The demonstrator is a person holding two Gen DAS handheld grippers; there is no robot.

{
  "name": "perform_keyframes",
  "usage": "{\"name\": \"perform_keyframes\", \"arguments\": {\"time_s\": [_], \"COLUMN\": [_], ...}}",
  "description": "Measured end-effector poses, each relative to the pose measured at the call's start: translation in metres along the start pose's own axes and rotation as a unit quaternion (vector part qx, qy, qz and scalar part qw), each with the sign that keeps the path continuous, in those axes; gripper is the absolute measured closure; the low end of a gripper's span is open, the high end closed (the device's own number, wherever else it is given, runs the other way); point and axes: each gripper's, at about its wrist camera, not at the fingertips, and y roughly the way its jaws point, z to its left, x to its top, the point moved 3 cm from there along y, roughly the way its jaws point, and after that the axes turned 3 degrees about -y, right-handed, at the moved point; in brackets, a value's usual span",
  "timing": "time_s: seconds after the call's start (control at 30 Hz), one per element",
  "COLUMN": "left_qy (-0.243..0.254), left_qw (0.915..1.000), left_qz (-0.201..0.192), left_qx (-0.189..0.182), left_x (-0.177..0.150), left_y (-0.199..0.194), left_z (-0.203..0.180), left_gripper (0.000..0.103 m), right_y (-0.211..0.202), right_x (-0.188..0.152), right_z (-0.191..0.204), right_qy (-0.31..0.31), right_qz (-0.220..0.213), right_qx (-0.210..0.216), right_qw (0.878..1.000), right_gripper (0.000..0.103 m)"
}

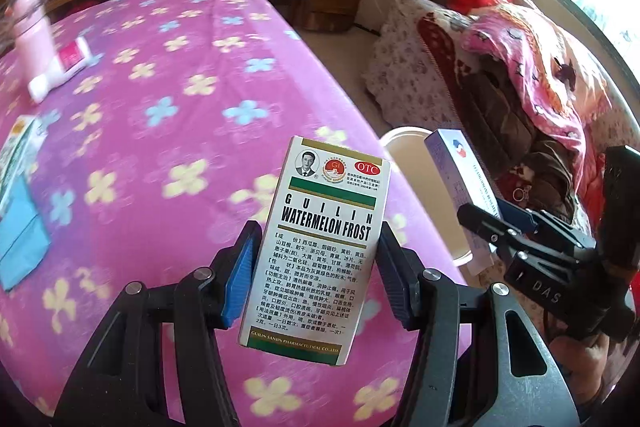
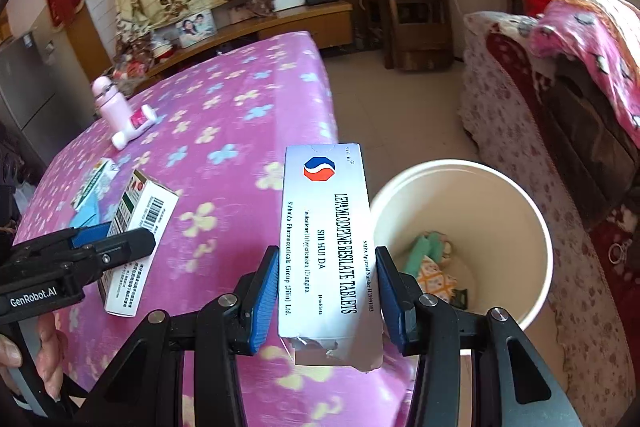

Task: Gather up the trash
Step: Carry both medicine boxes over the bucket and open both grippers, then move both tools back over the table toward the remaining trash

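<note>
Holding two items for disposal: left gripper (image 1: 316, 259) clamps Watermelon Frost box (image 1: 320, 247) above table (image 1: 160, 147); right gripper (image 2: 326, 291) clamps tablet box (image 2: 326, 247) near bin (image 2: 460, 219), right, ready to drop.

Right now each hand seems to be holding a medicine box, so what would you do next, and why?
Probably carry the right gripper a little to the right and let go. Its Levamlodipine tablets box is upright beside the rim of the white bin, not yet over the opening, and the bin already holds trash. The left gripper with the Watermelon Frost box is over the bedspread, so it can follow.
</note>
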Motion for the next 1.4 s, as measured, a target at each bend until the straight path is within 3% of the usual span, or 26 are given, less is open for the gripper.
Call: {"name": "perform_keyframes", "arguments": {"time_s": [0.6, 0.93, 1.07, 1.4], "left_qy": [0.052, 0.036, 0.016, 0.019], "left_qw": [0.9977, 0.9964, 0.9943, 0.9953], "left_qz": [0.030, 0.042, 0.051, 0.048], "left_qx": [-0.032, -0.064, -0.092, -0.082], "left_x": [0.026, 0.037, 0.039, 0.034], "left_y": [0.066, 0.089, 0.098, 0.095], "left_z": [-0.094, -0.116, -0.120, -0.111], "left_gripper": [0.048, 0.048, 0.047, 0.037], "right_y": [0.013, 0.030, 0.037, 0.038], "right_x": [-0.024, -0.033, -0.038, -0.048], "right_z": [-0.113, -0.141, -0.153, -0.146], "right_qy": [0.089, 0.127, 0.161, 0.162], "right_qz": [0.027, 0.038, 0.039, 0.050], "right_qx": [-0.052, -0.067, -0.071, -0.065], "right_qw": [0.994, 0.989, 0.984, 0.983], "right_gripper": [0.058, 0.057, 0.040, 0.040]}}
